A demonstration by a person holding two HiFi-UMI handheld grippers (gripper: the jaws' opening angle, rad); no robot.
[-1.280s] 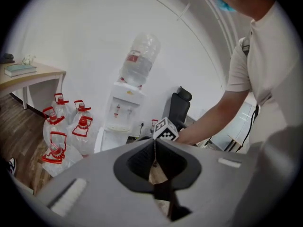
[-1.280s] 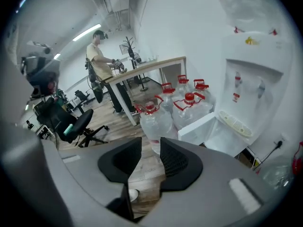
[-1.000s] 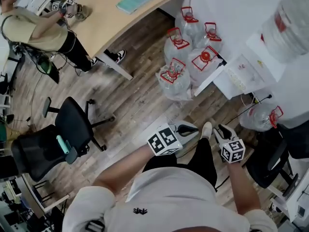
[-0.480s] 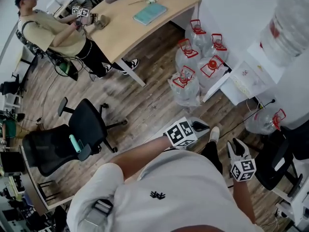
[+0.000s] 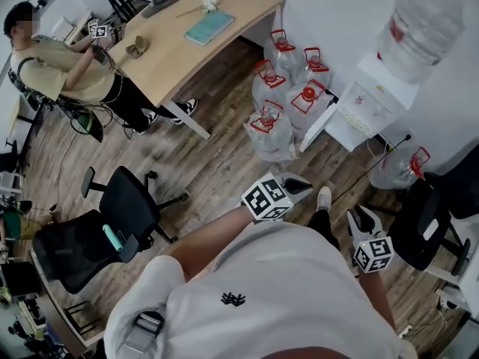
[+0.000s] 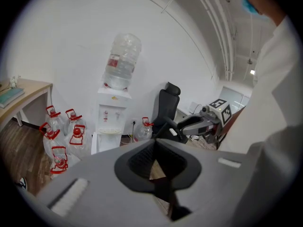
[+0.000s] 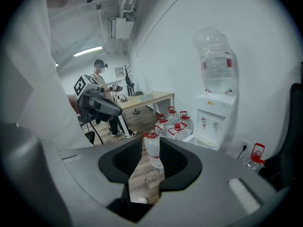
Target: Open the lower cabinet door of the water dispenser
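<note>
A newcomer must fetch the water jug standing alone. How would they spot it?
Find the white water dispenser against the wall. A cluster of red-capped jugs sits on one side; on the other, beside a black chair, stands the lone jug, apart from the group.

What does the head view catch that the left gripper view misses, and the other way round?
Only the head view shows a seated person, the black office chairs out on the wooden floor, and the left gripper from outside. Only the left gripper view shows the ceiling pipes and looks along its own jaws. Both show the water dispenser with the bottle on top, the red-capped jugs beside it, and the right gripper.
</note>
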